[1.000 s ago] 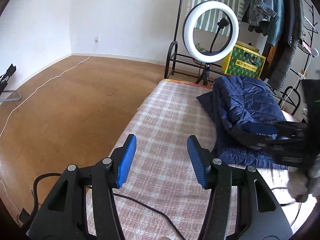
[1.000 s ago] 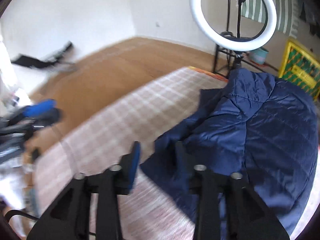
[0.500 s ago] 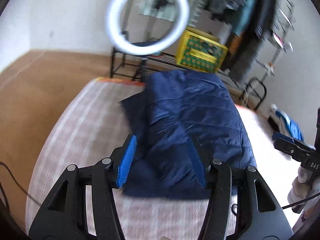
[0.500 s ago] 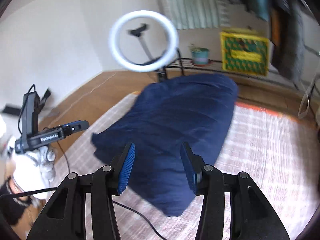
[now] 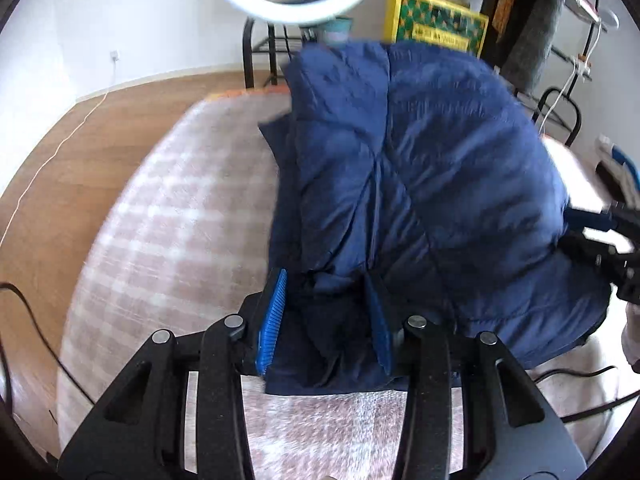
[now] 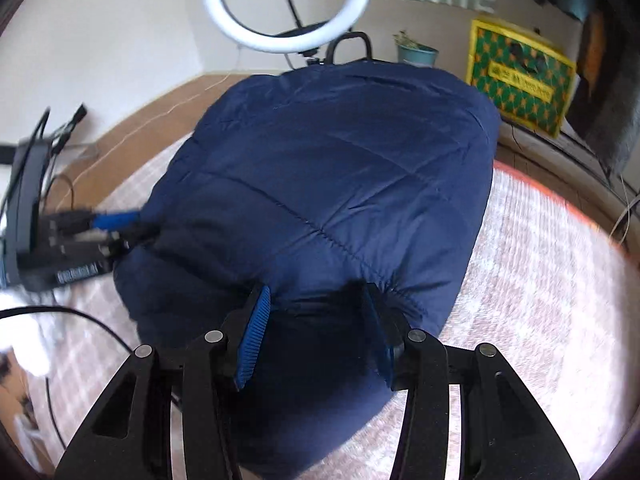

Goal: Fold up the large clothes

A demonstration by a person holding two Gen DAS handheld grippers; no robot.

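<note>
A pale checked pink cloth [image 5: 168, 216] covers the worktop, with brown wooden floor [image 5: 80, 144] past its rounded left edge and a white ring light [image 6: 286, 4] behind. The dark blue quilted jacket [image 5: 420, 184] lies bunched in the middle and hides the far edge. The left gripper [image 5: 326, 320] and right gripper [image 6: 316, 332] both have fingers apart around jacket fabric, not closed. Bare cloth lies on both sides of the jacket. The picture edges are blurred.
</note>
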